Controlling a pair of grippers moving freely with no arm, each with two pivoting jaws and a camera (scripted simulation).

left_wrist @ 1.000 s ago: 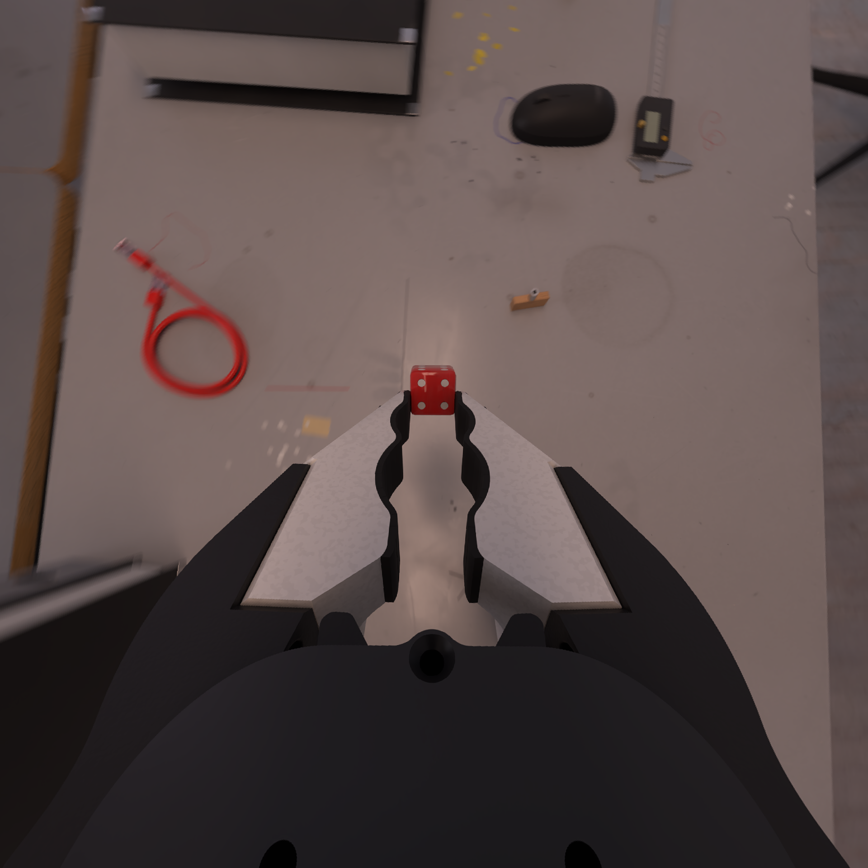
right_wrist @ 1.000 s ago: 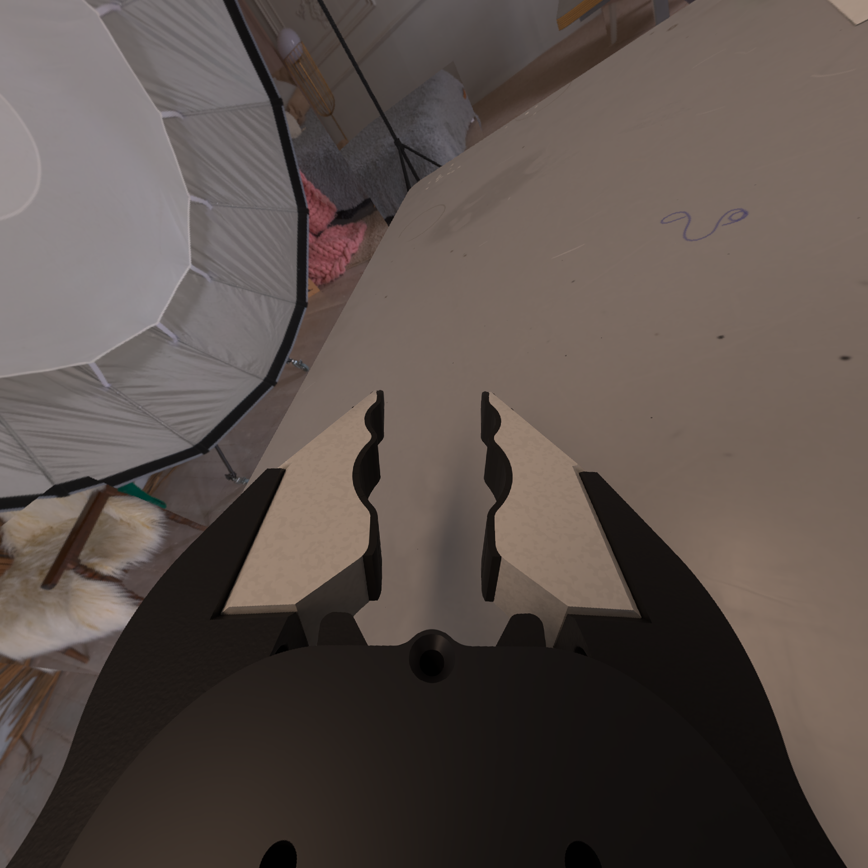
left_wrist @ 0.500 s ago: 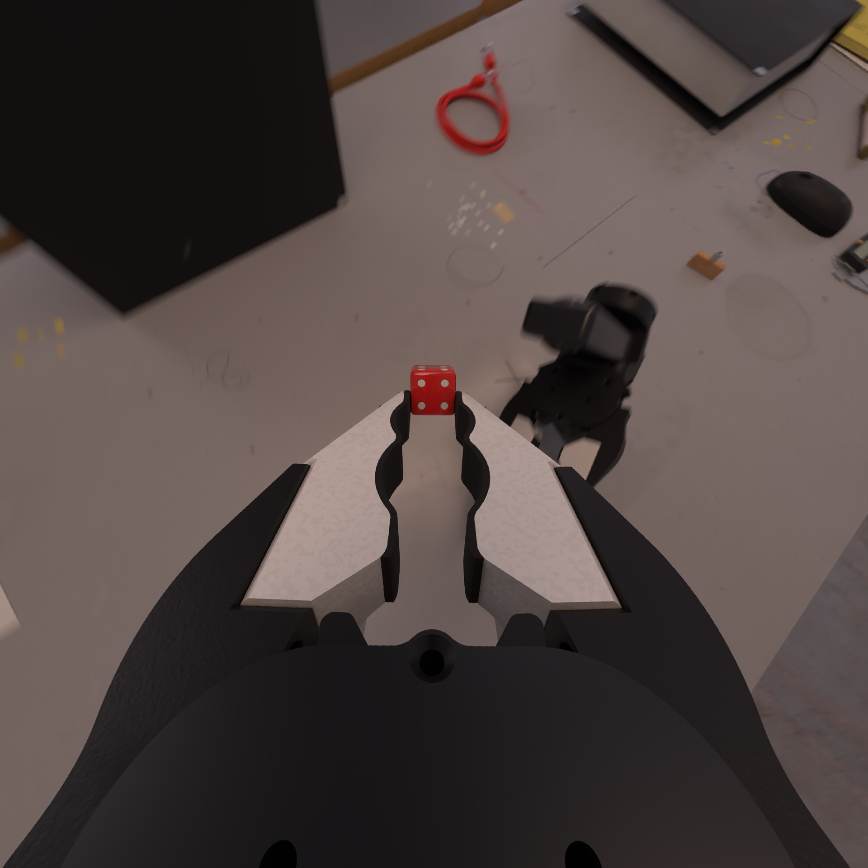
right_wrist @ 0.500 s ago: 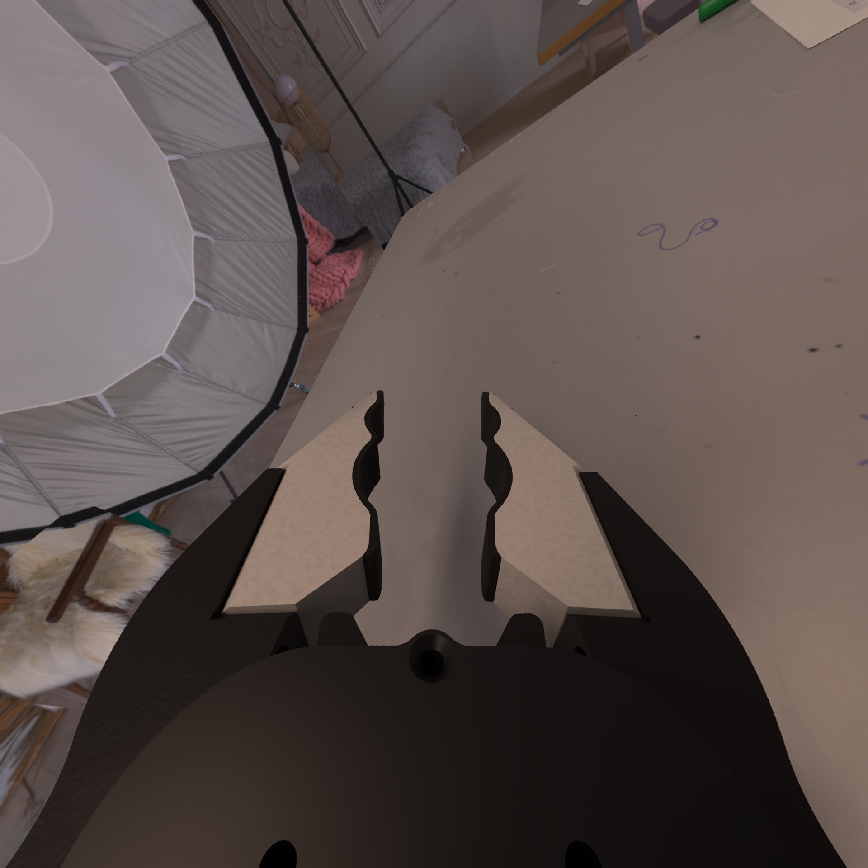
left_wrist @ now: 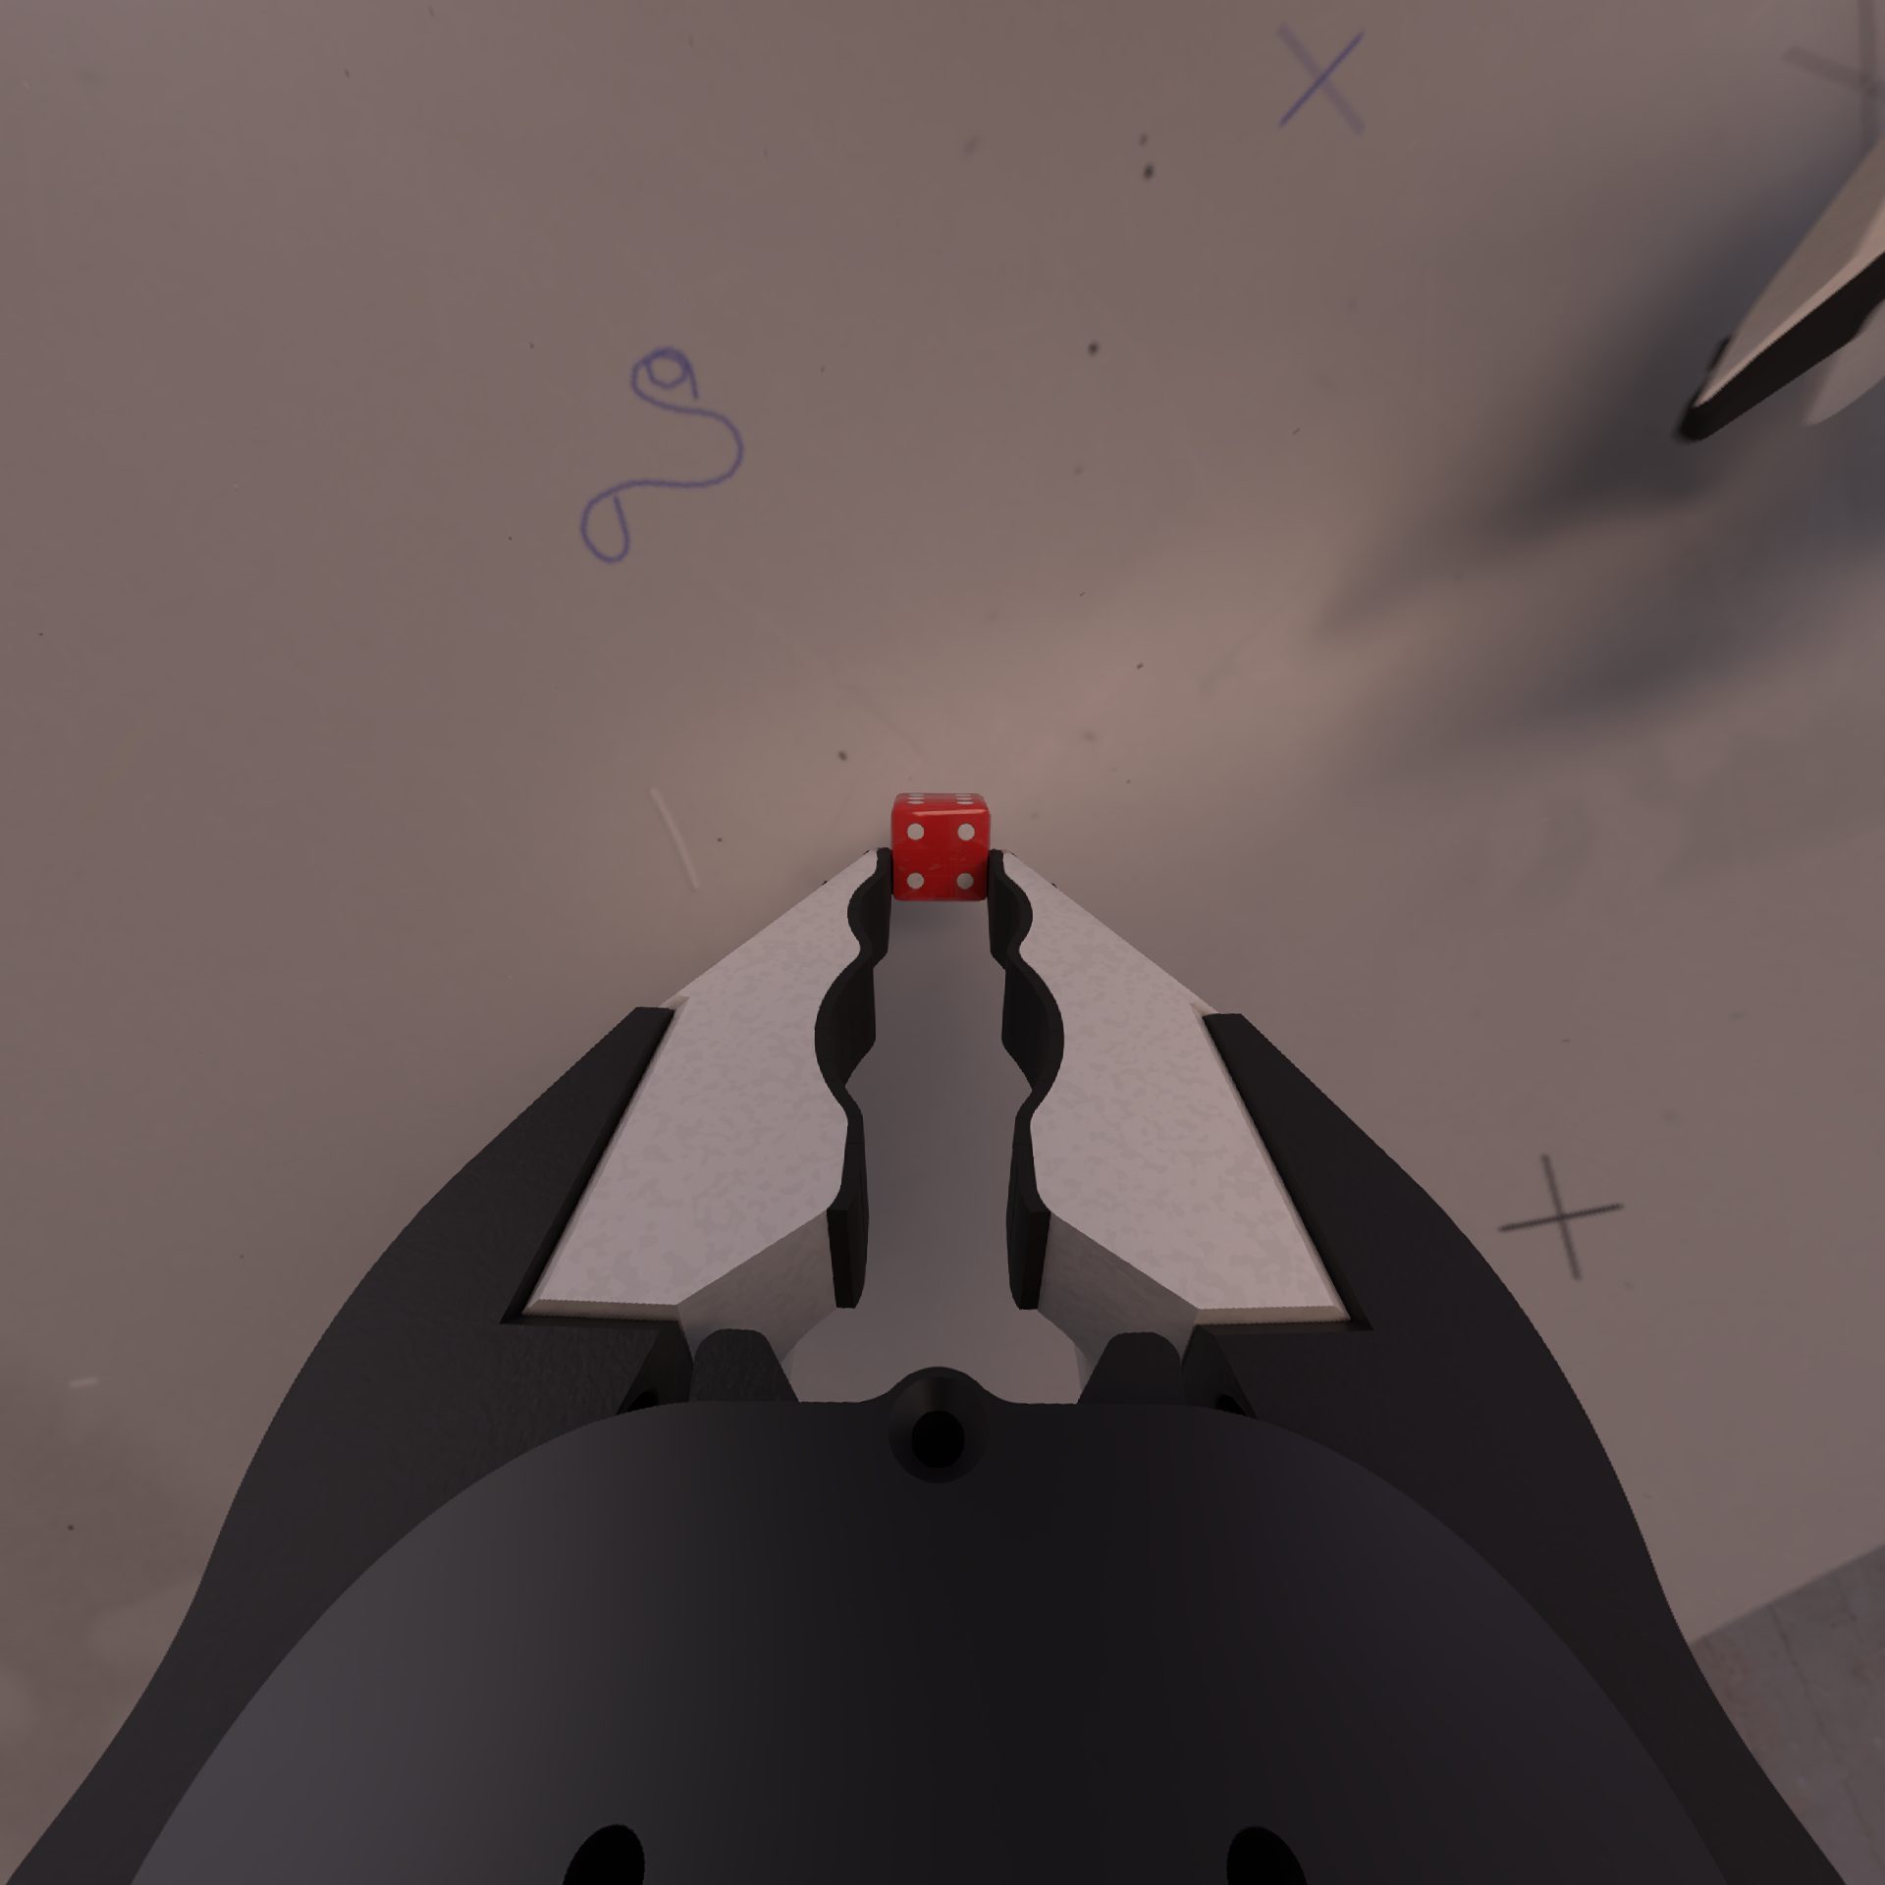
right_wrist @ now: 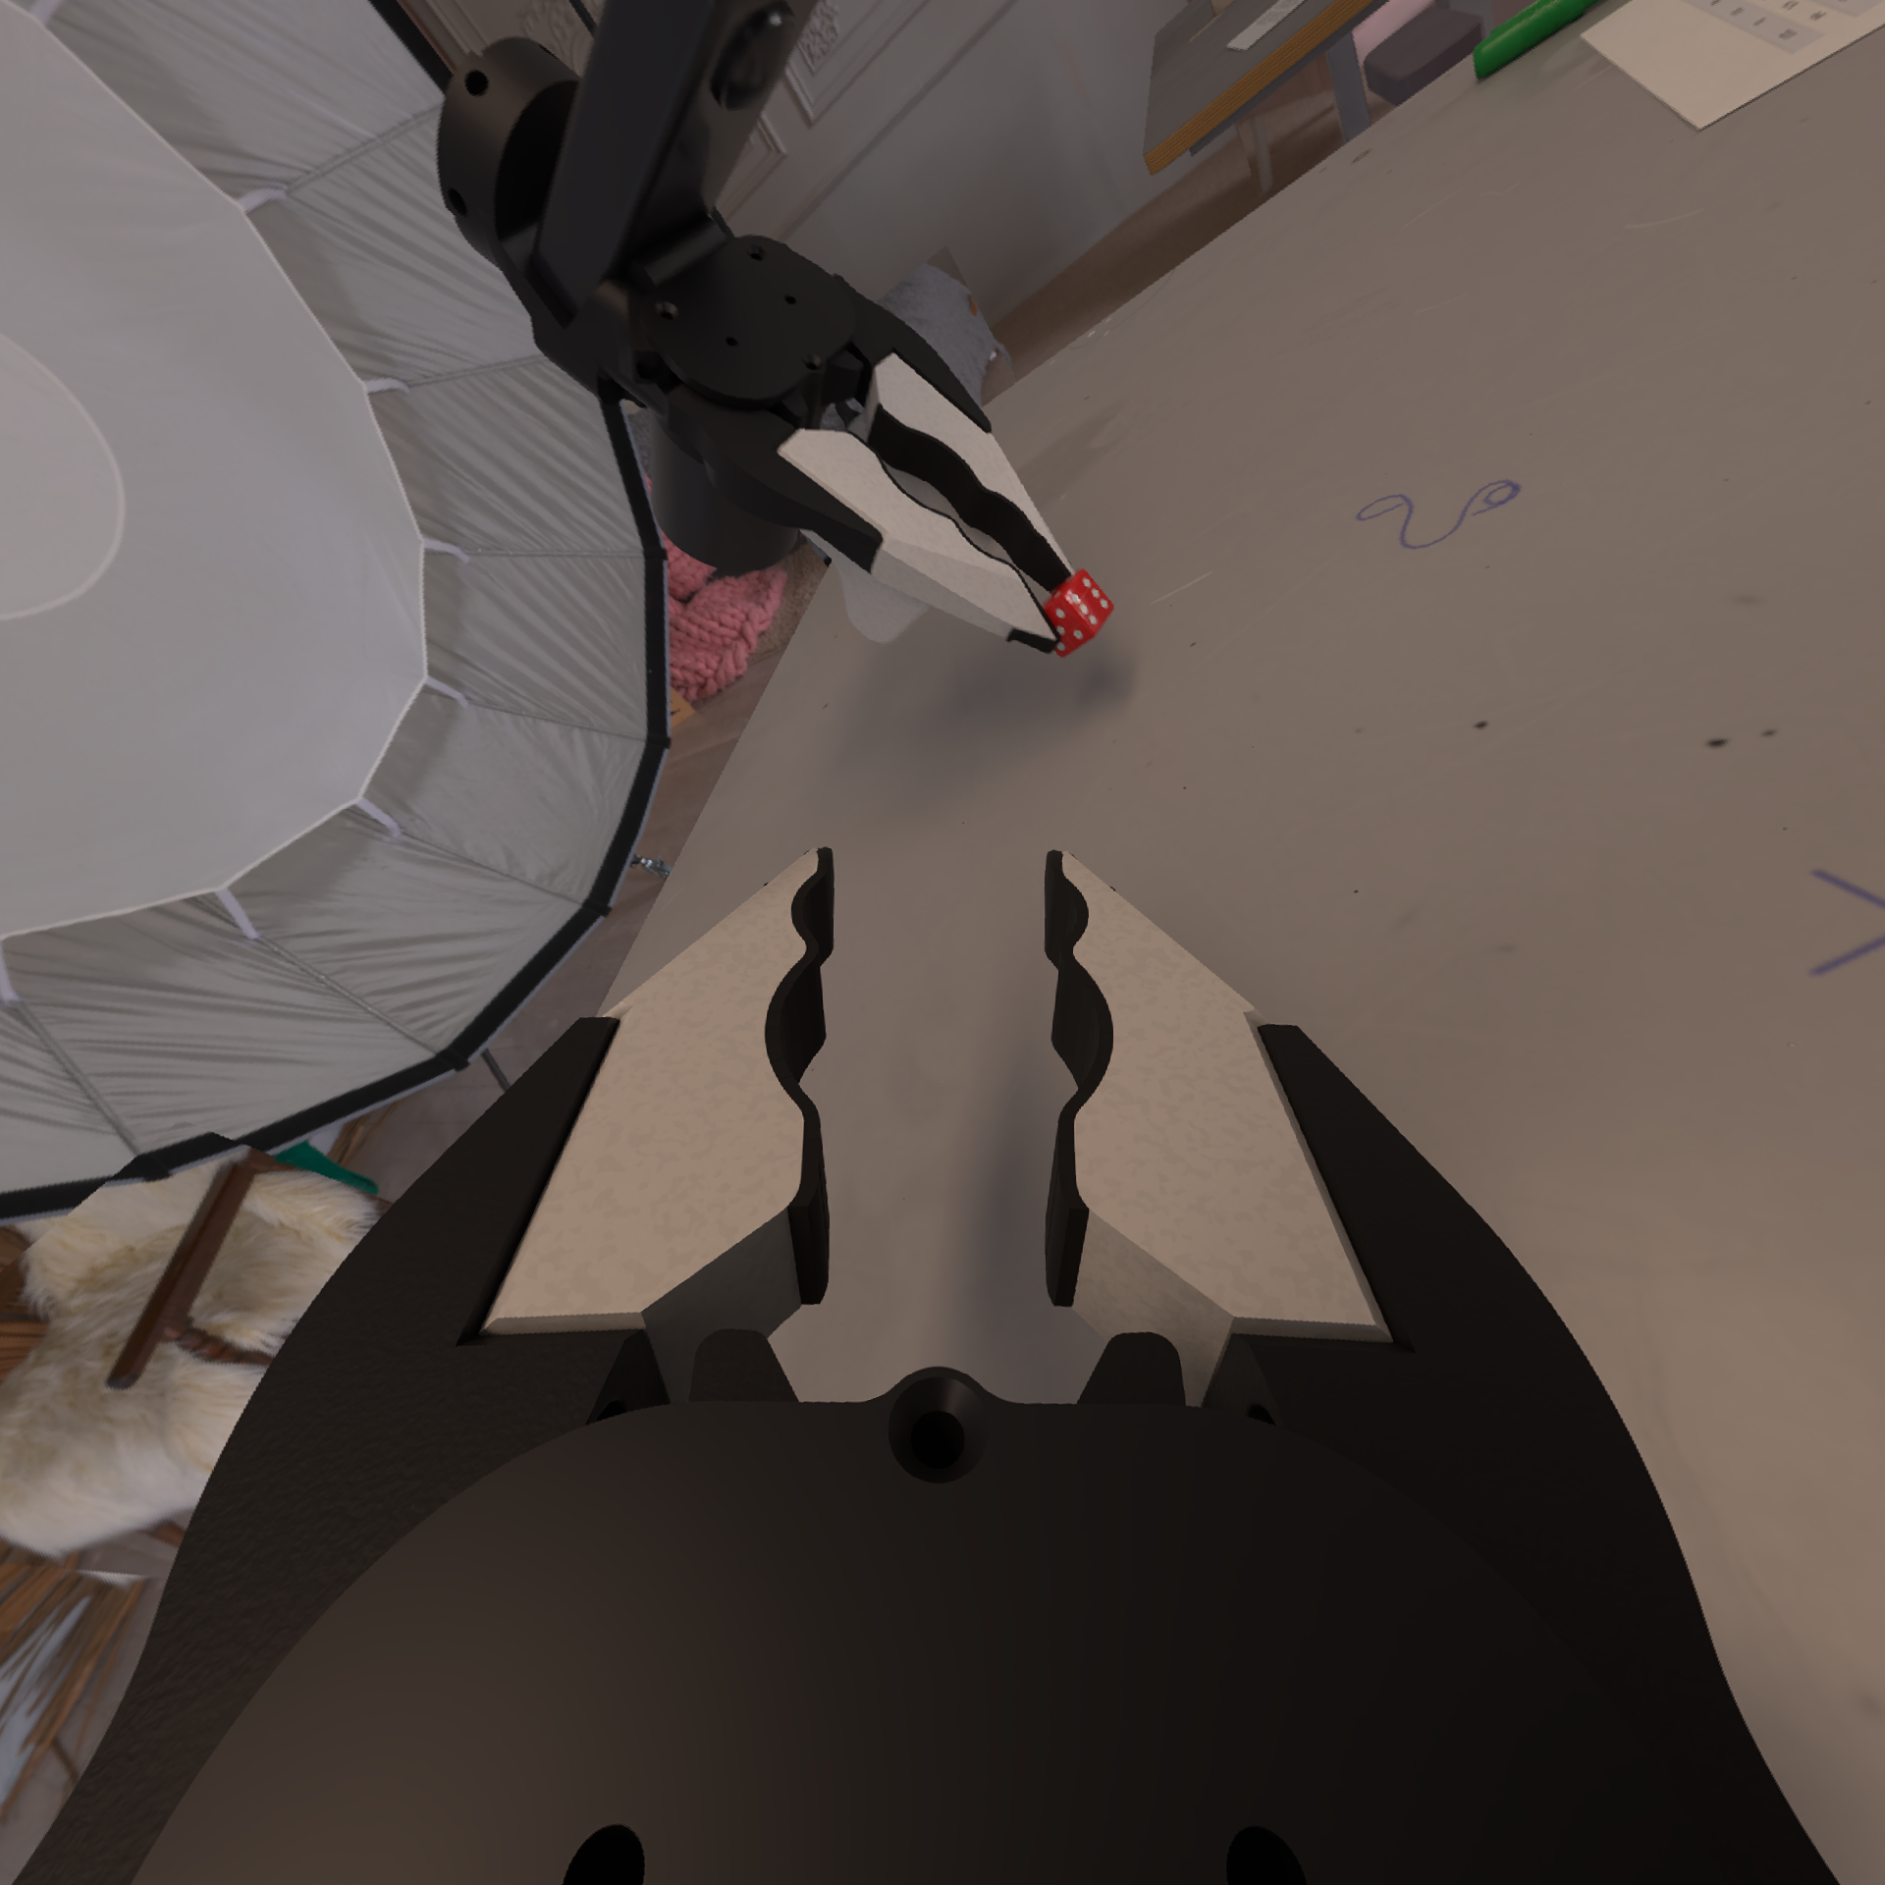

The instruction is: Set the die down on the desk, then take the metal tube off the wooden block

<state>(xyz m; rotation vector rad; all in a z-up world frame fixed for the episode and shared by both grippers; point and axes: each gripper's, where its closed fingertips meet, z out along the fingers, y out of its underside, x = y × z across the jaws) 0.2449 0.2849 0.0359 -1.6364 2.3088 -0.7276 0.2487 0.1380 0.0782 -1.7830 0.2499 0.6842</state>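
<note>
Grippers number two. One left gripper [left_wrist: 939,875] pinches one red die [left_wrist: 939,847] at its fingertips — the die hangs just above the desk [left_wrist: 408,663], near the desk's edge, with a small shadow under it. One right gripper [right_wrist: 939,867] hovers over the same edge with its jaws spread apart and nothing between them. Pen marks on the desk: one blue squiggle [left_wrist: 661,454], one blue cross [left_wrist: 1321,80] and one dark cross [left_wrist: 1561,1216]. One sheet of paper [right_wrist: 1724,46] with print lies at the far corner — too small to read.
</note>
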